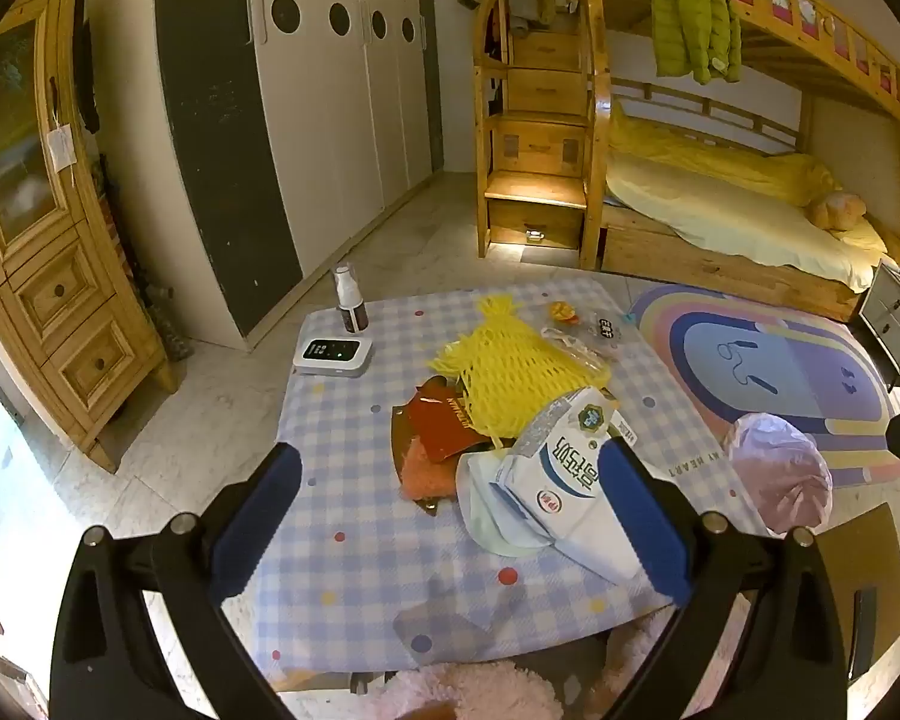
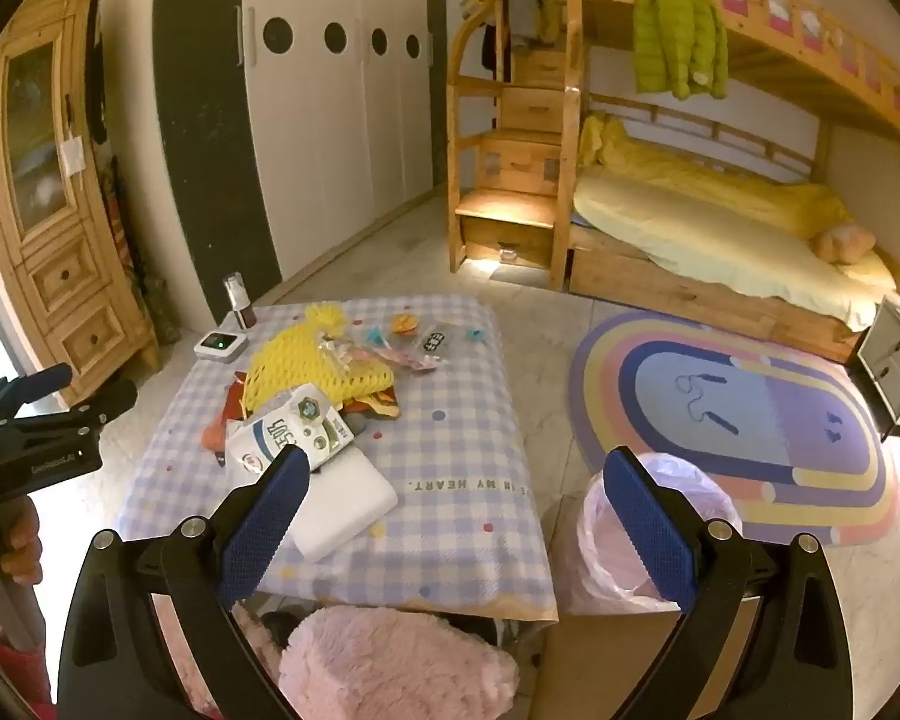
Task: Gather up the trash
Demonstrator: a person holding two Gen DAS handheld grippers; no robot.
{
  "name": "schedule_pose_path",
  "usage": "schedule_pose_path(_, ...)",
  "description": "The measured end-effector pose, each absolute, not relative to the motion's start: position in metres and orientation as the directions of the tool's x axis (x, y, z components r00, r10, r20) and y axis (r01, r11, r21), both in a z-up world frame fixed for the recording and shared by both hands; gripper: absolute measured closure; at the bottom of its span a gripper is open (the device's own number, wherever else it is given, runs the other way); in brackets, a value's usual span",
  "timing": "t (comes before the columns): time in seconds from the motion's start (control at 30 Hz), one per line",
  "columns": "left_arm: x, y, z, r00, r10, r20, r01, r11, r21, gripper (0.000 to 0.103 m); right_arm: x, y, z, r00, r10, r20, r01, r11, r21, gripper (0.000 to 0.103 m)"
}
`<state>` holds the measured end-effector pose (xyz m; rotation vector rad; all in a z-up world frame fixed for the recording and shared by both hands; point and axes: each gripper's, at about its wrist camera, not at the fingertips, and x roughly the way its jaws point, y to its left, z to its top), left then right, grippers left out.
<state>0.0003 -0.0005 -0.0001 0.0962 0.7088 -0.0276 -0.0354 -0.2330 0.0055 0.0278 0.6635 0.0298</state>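
A low table with a blue checked cloth (image 1: 354,546) (image 2: 462,504) carries a heap of trash: a yellow foam net (image 1: 510,372) (image 2: 312,366), a red wrapper (image 1: 444,426), an orange scrap (image 1: 429,468), a white printed carton (image 1: 570,480) (image 2: 294,432) and small wrappers (image 1: 570,324) (image 2: 414,336) at the far side. A white foam block (image 2: 342,504) lies nearest. A bin lined with a pink bag (image 1: 777,474) (image 2: 597,546) stands by the table's right edge. My left gripper (image 1: 453,456) (image 2: 84,390) hovers open above the heap. My right gripper (image 2: 457,459) is open over the table's right corner.
A spray bottle (image 1: 349,300) and a white device (image 1: 333,355) sit at the table's far left. A pink fluffy seat (image 2: 390,660) is below the near edge. A rainbow rug (image 2: 750,420), a bunk bed (image 2: 720,228) and wardrobes (image 2: 330,150) surround the table.
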Motion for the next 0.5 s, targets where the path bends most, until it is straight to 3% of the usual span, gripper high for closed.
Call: schedule_pose_path(0.5,-0.0009,0.0006,0.0023,0.764,0.000,-0.645,0.057,0.996,0.067,0.007,-0.0332,-0.2304,0.0047,0.785,0.034,-0.618,-0.014,0.999,0.037,0.006)
